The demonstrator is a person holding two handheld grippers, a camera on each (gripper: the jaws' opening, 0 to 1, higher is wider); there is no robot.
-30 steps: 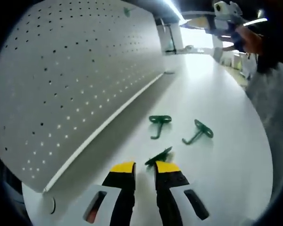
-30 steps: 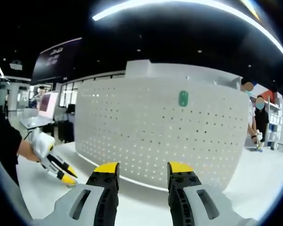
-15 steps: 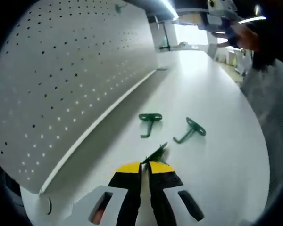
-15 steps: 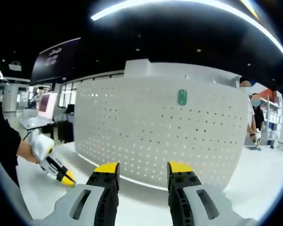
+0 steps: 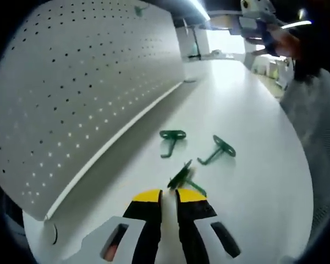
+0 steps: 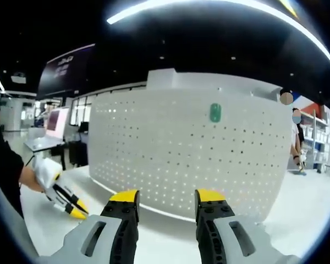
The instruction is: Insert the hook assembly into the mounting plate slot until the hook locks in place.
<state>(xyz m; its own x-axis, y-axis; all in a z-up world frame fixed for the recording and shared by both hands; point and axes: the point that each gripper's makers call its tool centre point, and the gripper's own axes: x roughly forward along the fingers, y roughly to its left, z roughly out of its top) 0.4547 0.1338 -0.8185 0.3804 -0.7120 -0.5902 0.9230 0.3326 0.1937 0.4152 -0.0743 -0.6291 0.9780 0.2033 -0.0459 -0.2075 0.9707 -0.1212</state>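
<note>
Left gripper view: left gripper (image 5: 169, 193) low over the white table (image 5: 253, 143), yellow-tipped jaws pinched nearly together on the stem of a green hook (image 5: 181, 176), plate end tilted up just past the tips. Two more green hooks lying flat farther on, one (image 5: 170, 139) nearer the pegboard, another (image 5: 219, 148) to its right, apart from each other. White pegboard (image 5: 77, 88) standing upright along the left, a small green piece (image 5: 138, 9) high on it. Right gripper (image 5: 257, 12) far off at the top, in a person's hand.

Right gripper view: right gripper (image 6: 168, 197) facing the pegboard (image 6: 187, 154), jaws spread wide, nothing between them. Green piece (image 6: 215, 113) fixed near the board's top. Left gripper (image 6: 71, 208) at lower left above the table (image 6: 49, 225), held by a gloved hand (image 6: 45, 169).
</note>
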